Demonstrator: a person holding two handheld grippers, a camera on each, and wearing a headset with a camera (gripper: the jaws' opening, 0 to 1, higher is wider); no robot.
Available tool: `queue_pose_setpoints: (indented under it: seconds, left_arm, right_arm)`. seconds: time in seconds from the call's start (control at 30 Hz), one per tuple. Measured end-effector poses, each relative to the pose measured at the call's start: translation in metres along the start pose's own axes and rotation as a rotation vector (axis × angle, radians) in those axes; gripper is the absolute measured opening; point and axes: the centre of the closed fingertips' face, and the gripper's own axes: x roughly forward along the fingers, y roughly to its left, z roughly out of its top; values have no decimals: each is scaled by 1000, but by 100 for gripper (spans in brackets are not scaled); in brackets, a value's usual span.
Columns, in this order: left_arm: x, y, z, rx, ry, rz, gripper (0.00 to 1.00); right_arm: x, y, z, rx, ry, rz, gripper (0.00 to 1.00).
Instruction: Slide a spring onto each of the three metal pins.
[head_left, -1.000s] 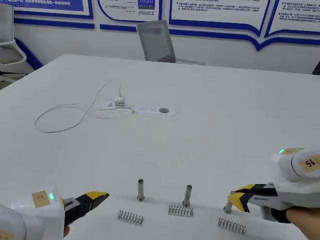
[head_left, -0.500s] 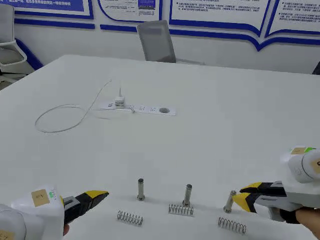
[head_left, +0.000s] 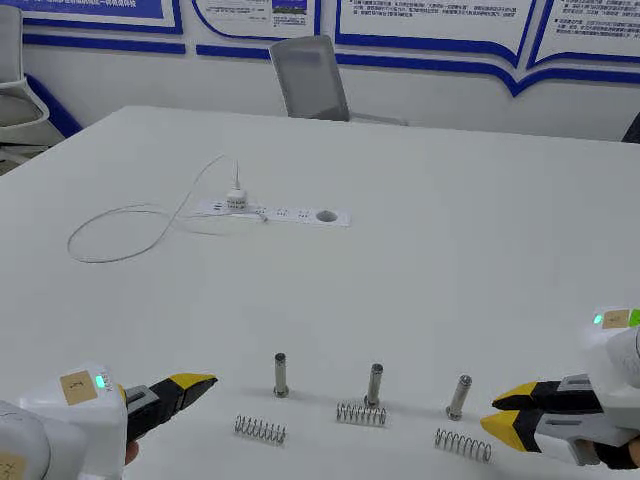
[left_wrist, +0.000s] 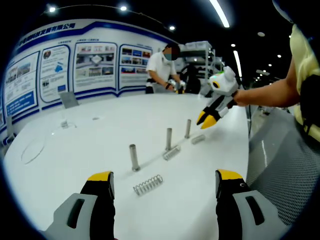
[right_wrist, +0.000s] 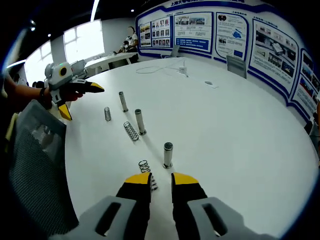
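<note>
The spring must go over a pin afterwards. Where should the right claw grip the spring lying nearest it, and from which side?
Probably near its right end, jaws squeezing across the coils: the rightmost spring lies flat on the table, so come from above. That leaves the other end's opening free for the right pin. The right claw hovers just right of it.

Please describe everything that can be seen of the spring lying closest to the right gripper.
The spring is a small coil of bare, silvery wire with open turns. It lies on its side on the white table, nearer the person than the rightmost pin and apart from it. The right gripper hovers near one end, not gripping it.
</note>
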Motion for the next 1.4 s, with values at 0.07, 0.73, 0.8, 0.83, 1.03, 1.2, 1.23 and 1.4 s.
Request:
queue_pose_setpoints:
  seconds: [0.07, 0.73, 0.8, 0.83, 1.03, 1.2, 1.23, 1.4]
  left_arm:
    - [0, 0, 0, 0, -1, 0, 85]
    - [0, -1, 0, 0, 2, -4, 84]
    - [0, -1, 0, 0, 3, -5, 84]
    - [0, -1, 0, -1, 3, -5, 84]
    - [0, -2, 0, -2, 7, -8, 84]
    - [0, -3, -1, -2, 8, -10, 84]
    - [0, -3, -1, -2, 8, -10, 83]
    - [-1, -5, 0, -1, 7, -14, 83]
  right_arm:
    - [2, 4, -3, -21, 8, 21, 17]
    - [18, 15, -23, -193, 89, 162, 15]
    - [19, 14, -24, -196, 92, 167, 14]
    - [19, 14, -25, -200, 93, 171, 14]
    - [22, 13, -27, -207, 104, 181, 13]
    - [23, 13, -27, -205, 105, 186, 12]
    - [23, 13, -27, -203, 107, 186, 12]
    - [21, 16, -25, -209, 108, 185, 11]
